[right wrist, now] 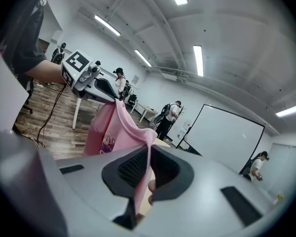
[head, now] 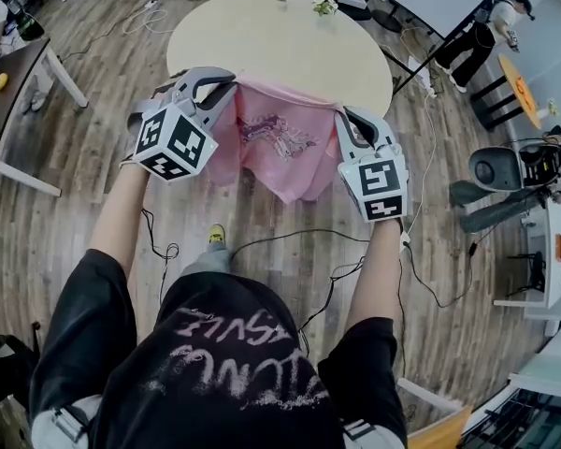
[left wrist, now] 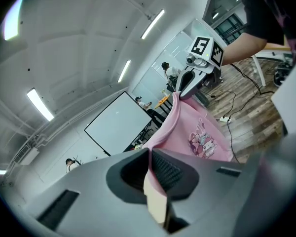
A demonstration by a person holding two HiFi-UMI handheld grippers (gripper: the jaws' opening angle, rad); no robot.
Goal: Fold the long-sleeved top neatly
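Note:
A pink long-sleeved top with a cartoon print hangs in the air between my two grippers, in front of the round table. My left gripper is shut on its upper left edge, with pink cloth pinched between the black pads. At the upper right edge my right gripper is shut too, the cloth running from its jaws across to the other gripper. The lower part of the top droops below the table edge toward the floor.
The round beige table carries a small plant at its far side. Cables trail over the wooden floor near my feet. A dark desk stands at the left, chairs and equipment at the right. People stand in the room's background.

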